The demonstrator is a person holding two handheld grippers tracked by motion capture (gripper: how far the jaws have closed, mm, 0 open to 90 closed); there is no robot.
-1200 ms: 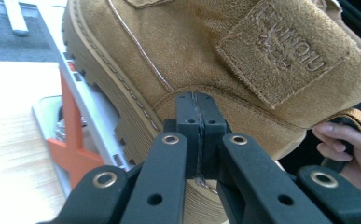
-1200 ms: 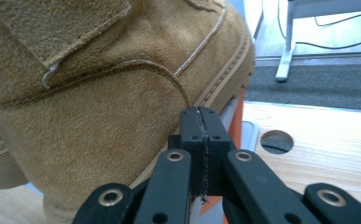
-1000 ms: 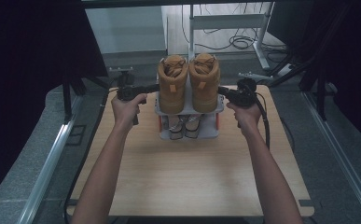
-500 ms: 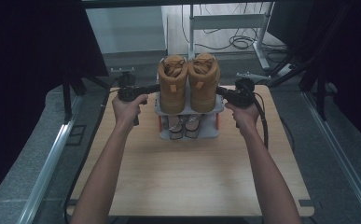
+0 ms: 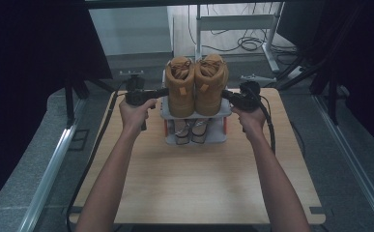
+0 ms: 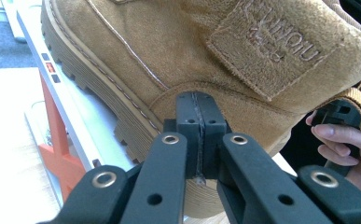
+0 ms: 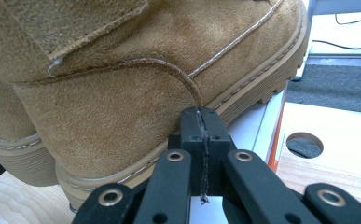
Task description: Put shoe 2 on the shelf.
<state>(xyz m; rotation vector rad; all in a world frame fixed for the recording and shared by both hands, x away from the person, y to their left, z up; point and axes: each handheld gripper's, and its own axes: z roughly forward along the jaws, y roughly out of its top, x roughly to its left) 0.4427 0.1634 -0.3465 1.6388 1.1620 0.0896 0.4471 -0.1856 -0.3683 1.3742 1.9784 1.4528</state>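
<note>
A light wooden table [image 5: 194,183] carries a small two-tier shoe rack [image 5: 195,126] with a white top shelf and orange legs, standing at the far middle of the board. On the rack's top shelf stand two tan suede boots side by side, toes pointing away from the person: the left boot [image 5: 180,87] and the right boot [image 5: 210,86], touching each other along their inner sides. On the rack's lower shelf lies a pair of flatter shoes [image 5: 190,130], too dim to name more closely. The person's forearms reach toward the rack from the near edge of the table. The left gripper [image 5: 161,92] is at the rack's left side, its tip against the outer heel area of the left boot; in the left gripper view its black jaws are pressed together with nothing between them, touching the suede just above the sole. The right gripper [image 5: 224,94] is at the rack's right side, its jaws likewise pressed together and empty, against the right boot's outer side just above the sole.
</note>
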